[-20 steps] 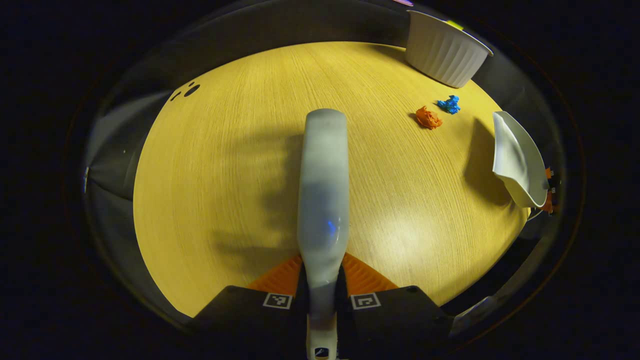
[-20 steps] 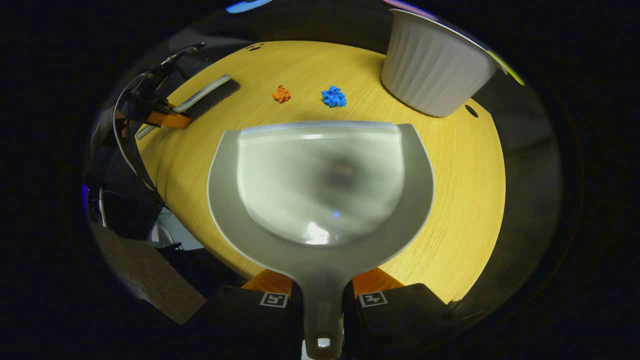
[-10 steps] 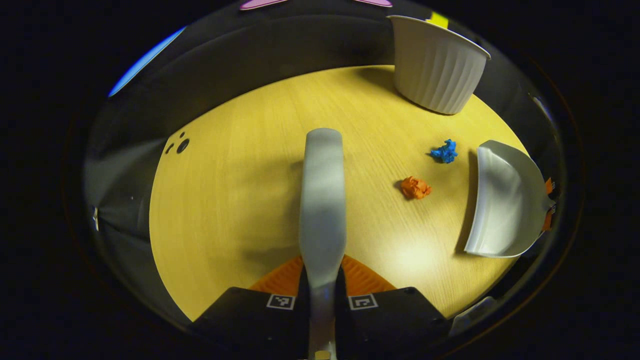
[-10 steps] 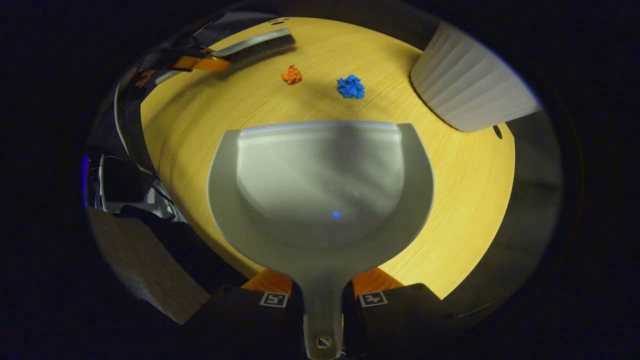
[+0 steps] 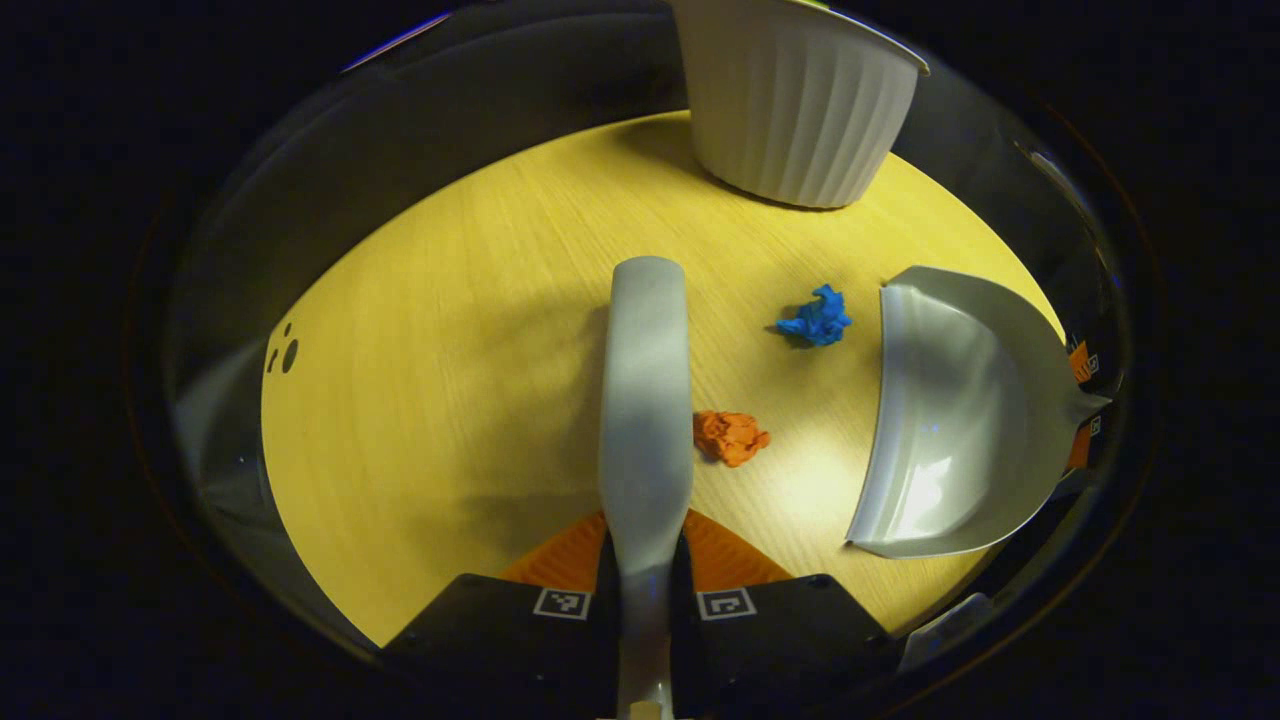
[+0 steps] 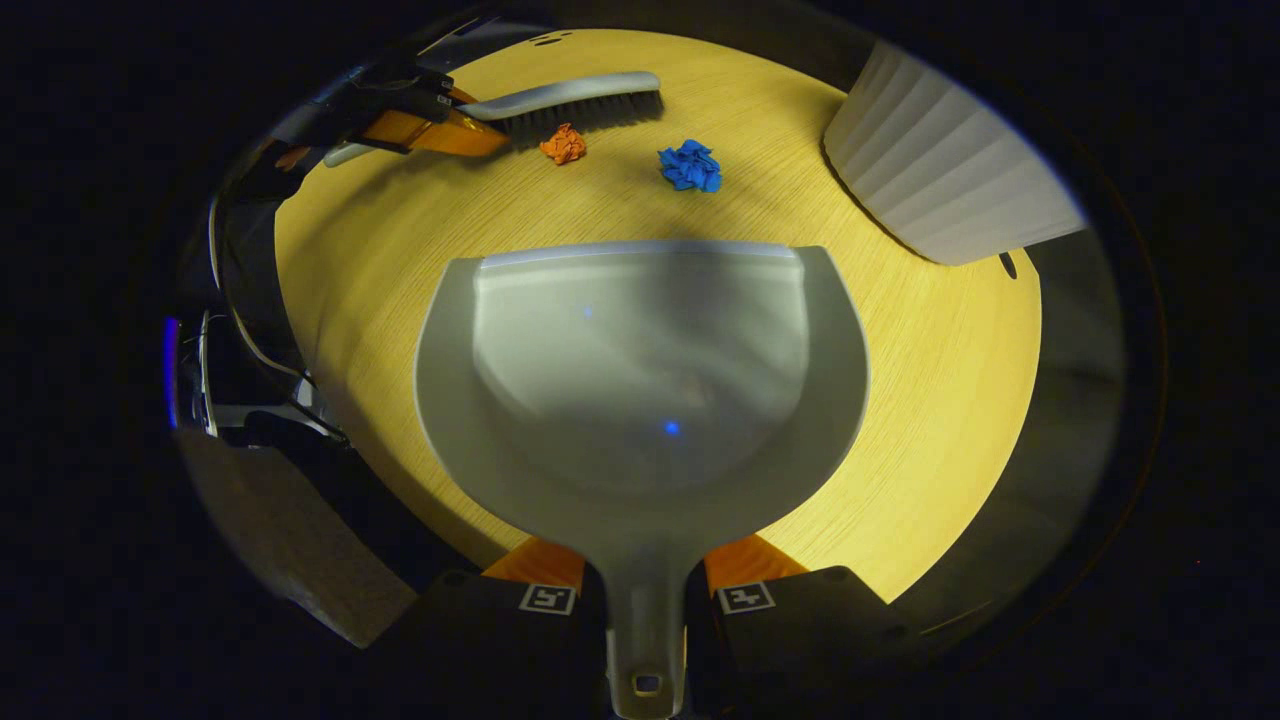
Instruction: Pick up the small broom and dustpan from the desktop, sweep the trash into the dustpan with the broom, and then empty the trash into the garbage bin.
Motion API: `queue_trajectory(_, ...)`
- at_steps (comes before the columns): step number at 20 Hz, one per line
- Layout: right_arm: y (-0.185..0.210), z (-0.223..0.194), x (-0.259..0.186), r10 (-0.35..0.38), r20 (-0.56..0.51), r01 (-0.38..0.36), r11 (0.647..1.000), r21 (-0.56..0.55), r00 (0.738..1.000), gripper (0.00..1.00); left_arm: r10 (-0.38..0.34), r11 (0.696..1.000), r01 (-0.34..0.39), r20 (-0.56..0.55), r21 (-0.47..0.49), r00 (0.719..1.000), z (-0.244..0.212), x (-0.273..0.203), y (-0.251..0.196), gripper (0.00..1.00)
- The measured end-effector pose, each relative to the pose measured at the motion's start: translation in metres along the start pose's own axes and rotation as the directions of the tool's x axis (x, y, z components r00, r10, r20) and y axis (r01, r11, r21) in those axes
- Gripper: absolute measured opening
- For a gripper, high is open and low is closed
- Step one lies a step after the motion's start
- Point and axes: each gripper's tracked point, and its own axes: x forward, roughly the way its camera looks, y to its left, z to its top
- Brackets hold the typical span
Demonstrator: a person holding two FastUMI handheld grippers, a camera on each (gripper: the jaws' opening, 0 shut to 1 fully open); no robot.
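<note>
Now that the broom [image 5: 646, 390], clamped in the left gripper [image 5: 645, 560], has closed beside the orange scrap [image 5: 730, 437], sweeping toward the dustpan [image 6: 640, 380] clamped by the right gripper [image 6: 645, 580] can begin.

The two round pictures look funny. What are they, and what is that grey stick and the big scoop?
A person holds a two-finger gripper in each hand, and a small camera rides on each one. The left gripper view looks along the left gripper, shut on the handle of a small broom. The right gripper view looks along the right gripper, shut on the handle of a dustpan. On the yellow wooden table lie an orange paper scrap right beside the broom, a blue paper scrap, and a white ribbed garbage bin. The scraps sit between broom and dustpan.
</note>
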Motion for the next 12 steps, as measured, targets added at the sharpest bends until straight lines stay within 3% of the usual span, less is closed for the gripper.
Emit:
queue_trajectory(5,-0.005,0.001,0.001,0.006,0.015,-0.006,1.000,-0.009,1.000,0.36,-0.144,0.987,0.144,-0.010,0.065,0.990,0.010,-0.005,-0.050,0.24)
queue_trajectory(6,-0.008,0.000,0.003,0.006,0.020,-0.005,1.000,-0.012,1.000,0.41,-0.195,0.978,0.196,-0.013,0.075,0.981,0.011,-0.008,-0.066,0.24)
queue_trajectory(7,-0.011,-0.001,0.005,0.005,0.028,-0.004,1.000,-0.019,1.000,0.36,-0.291,0.954,0.292,-0.019,0.066,0.956,0.013,-0.017,-0.092,0.24)
queue_trajectory(9,-0.007,-0.002,0.005,0.000,0.059,0.001,1.000,-0.011,0.998,0.37,-0.395,0.918,0.395,-0.005,0.033,0.919,0.018,-0.037,-0.117,0.24)
queue_trajectory(11,-0.004,-0.003,0.011,0.000,0.088,-0.001,1.000,0.017,0.996,0.32,-0.413,0.911,0.413,0.005,0.002,0.911,0.020,-0.044,-0.117,0.24)
queue_trajectory(12,-0.002,-0.005,0.013,-0.004,0.106,0.000,0.999,0.033,0.994,0.37,-0.391,0.920,0.392,0.018,-0.008,0.920,0.021,-0.048,-0.108,0.24)
